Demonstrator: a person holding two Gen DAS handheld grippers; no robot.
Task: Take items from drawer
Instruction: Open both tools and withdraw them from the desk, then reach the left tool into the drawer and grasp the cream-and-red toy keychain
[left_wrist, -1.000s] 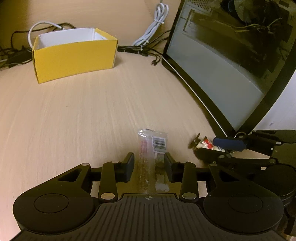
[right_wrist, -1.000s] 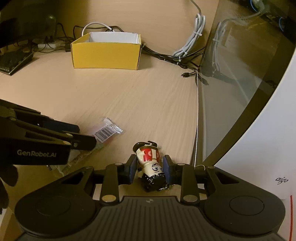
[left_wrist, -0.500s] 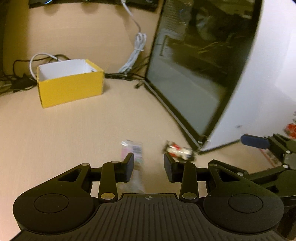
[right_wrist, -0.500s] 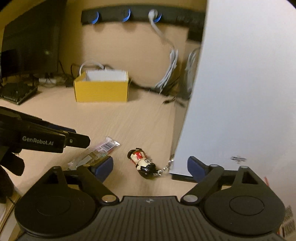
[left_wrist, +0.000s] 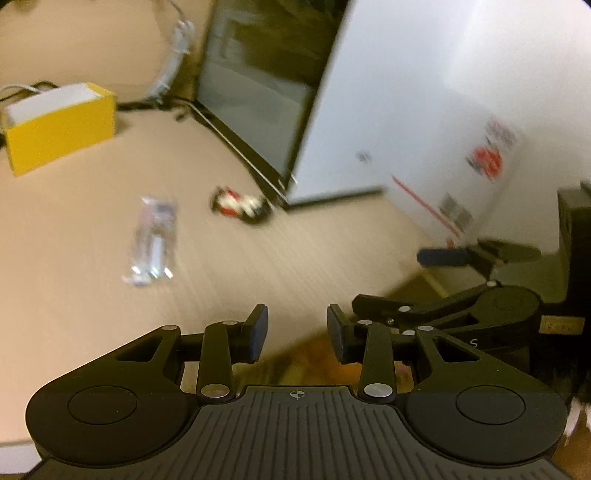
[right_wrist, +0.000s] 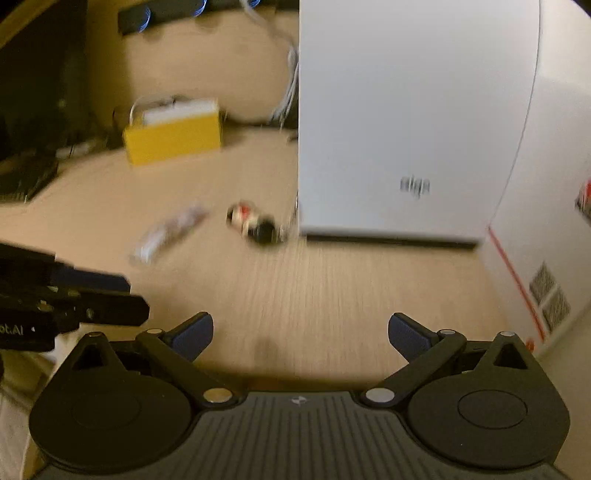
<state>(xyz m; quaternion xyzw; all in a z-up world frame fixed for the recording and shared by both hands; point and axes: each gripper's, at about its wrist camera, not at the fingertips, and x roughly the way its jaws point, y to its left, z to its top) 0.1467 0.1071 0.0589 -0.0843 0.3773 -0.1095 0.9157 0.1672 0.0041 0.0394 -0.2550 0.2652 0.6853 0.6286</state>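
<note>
Two items lie on the light wooden table (left_wrist: 92, 229): a clear plastic packet (left_wrist: 153, 240) with a barcode label, and a small red, white and black figurine keychain (left_wrist: 242, 203) to its right, by the corner of a white computer case. The right wrist view shows the same packet (right_wrist: 170, 232) and figurine (right_wrist: 255, 225), both blurred. My left gripper (left_wrist: 297, 332) is over the table's near edge, open by a narrow gap with nothing in it. My right gripper (right_wrist: 301, 332) is wide open and empty, well back from both items. I see no drawer clearly.
A yellow cardboard box (left_wrist: 59, 125) stands at the back left with cables behind it. The white computer case (right_wrist: 406, 129) with a dark glass side (left_wrist: 258, 92) fills the right. A dark monitor (right_wrist: 37, 92) and a keyboard (right_wrist: 26, 177) sit far left. A blurred brown space (left_wrist: 303, 360) shows below the table edge.
Both grippers have drawn back and up from the table, leaving the packet and the figurine there. The right gripper let go of the figurine and opened wide. The left gripper's gap is unchanged.
</note>
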